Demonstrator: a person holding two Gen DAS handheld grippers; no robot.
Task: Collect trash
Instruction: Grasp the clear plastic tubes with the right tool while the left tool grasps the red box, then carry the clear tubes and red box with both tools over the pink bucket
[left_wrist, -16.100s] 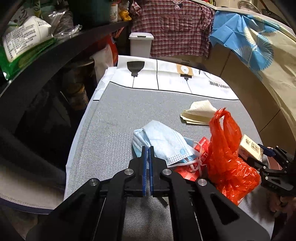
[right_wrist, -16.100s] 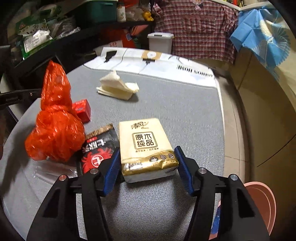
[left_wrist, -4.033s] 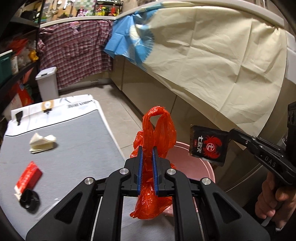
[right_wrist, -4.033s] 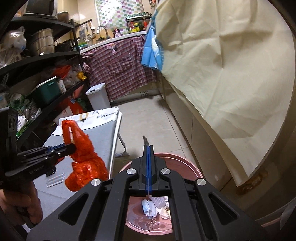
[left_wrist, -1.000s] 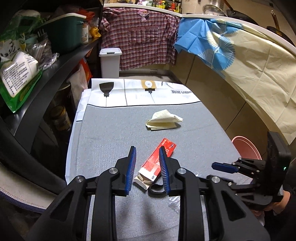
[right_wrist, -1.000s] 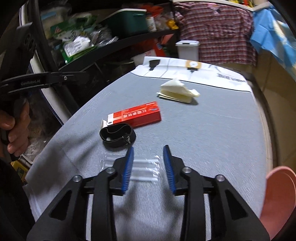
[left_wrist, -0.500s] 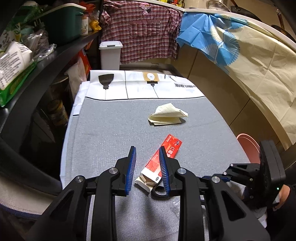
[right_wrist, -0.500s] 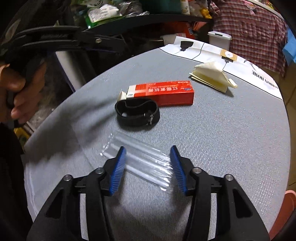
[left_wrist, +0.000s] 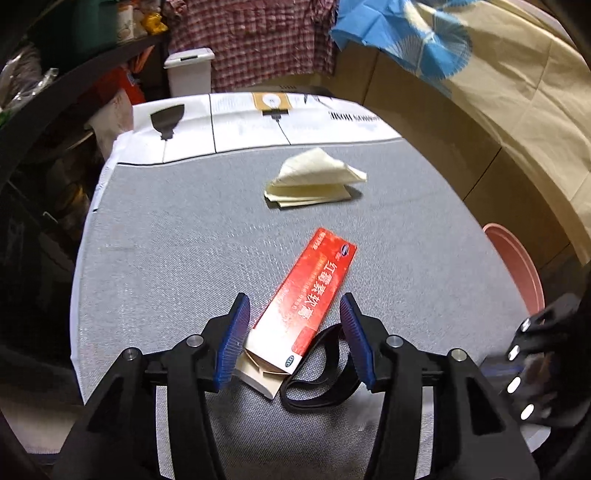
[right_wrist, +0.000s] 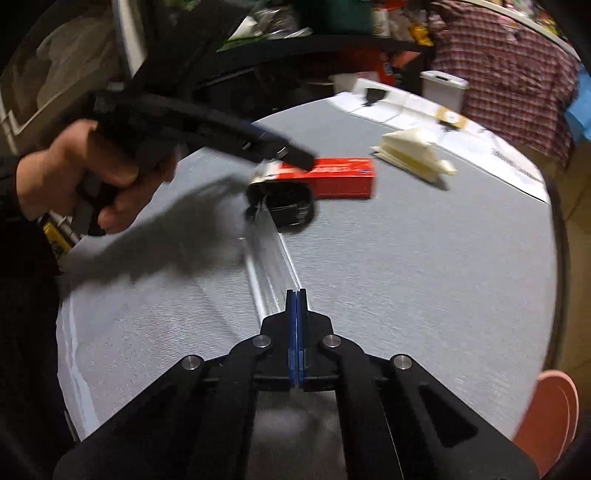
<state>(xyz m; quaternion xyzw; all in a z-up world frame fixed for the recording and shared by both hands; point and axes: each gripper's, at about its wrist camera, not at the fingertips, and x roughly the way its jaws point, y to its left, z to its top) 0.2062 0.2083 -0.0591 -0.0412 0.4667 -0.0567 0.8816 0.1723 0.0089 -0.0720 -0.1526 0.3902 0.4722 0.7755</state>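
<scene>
A long red carton (left_wrist: 314, 291) lies on the grey table (left_wrist: 177, 258), its open end between the fingers of my left gripper (left_wrist: 293, 332), which is open around it. A black strap loop (left_wrist: 321, 373) lies just to its right. My right gripper (right_wrist: 296, 295) is shut on the near end of a clear plastic wrapper (right_wrist: 269, 254) that stretches toward the black strap loop (right_wrist: 284, 206) and the red carton (right_wrist: 340, 177). The left gripper (right_wrist: 280, 149) shows over the carton's end in the right wrist view. Folded cream napkins (left_wrist: 314, 181) lie further back.
A pink bin (left_wrist: 517, 266) stands off the table's right edge, also low right in the right wrist view (right_wrist: 550, 417). A white pedal bin (left_wrist: 190, 70) stands behind the table. Dark shelves with goods (right_wrist: 277, 22) run along the left side. Cloth-covered cabinets (left_wrist: 498, 92) are on the right.
My left gripper has opened wider and come down around the red carton's end. My right gripper has closed on the clear wrapper, which now points lengthwise away from it.
</scene>
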